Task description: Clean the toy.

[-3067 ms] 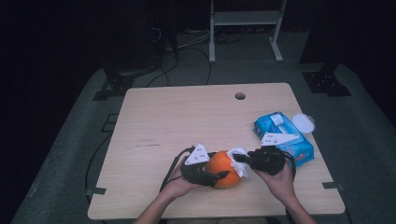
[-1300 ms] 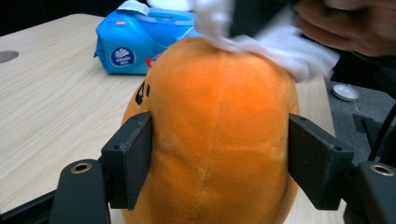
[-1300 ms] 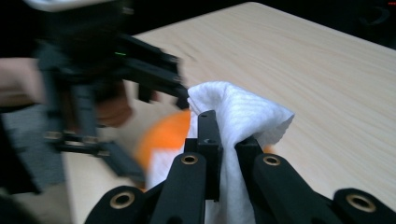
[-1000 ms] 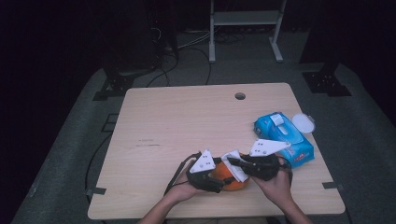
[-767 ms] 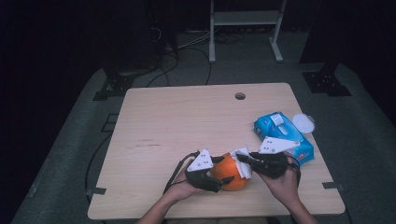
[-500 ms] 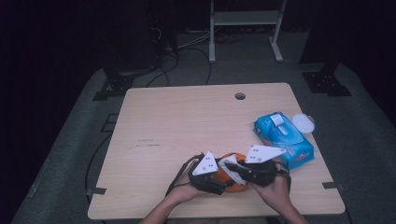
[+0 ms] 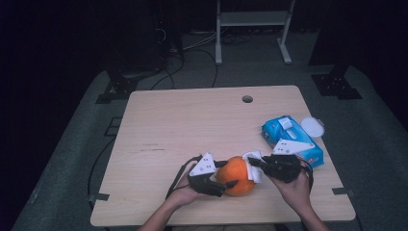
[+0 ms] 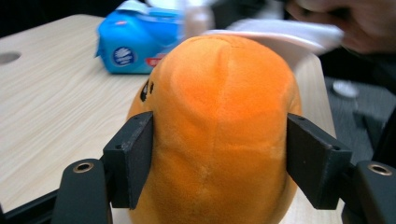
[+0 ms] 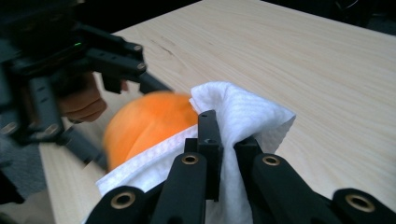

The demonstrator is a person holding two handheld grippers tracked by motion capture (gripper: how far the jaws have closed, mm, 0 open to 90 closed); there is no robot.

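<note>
Orange plush toy (image 8: pixel 219 126) squeezed between both pads of left gripper (image 7: pixel 219 182), near table's (image 7: pixel 192 125) front edge.
Right gripper (image 9: pixel 224 135) pinches a white wipe (image 9: pixel 243 116) against the toy; blue wipes pack (image 7: pixel 288 139) lies just beyond.

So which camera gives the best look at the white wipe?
The right gripper view: the white wipe is close and sharp, pinched in the jaws beside the orange plush toy. The left gripper view catches only a blurred edge; the high view shows a small patch.
</note>
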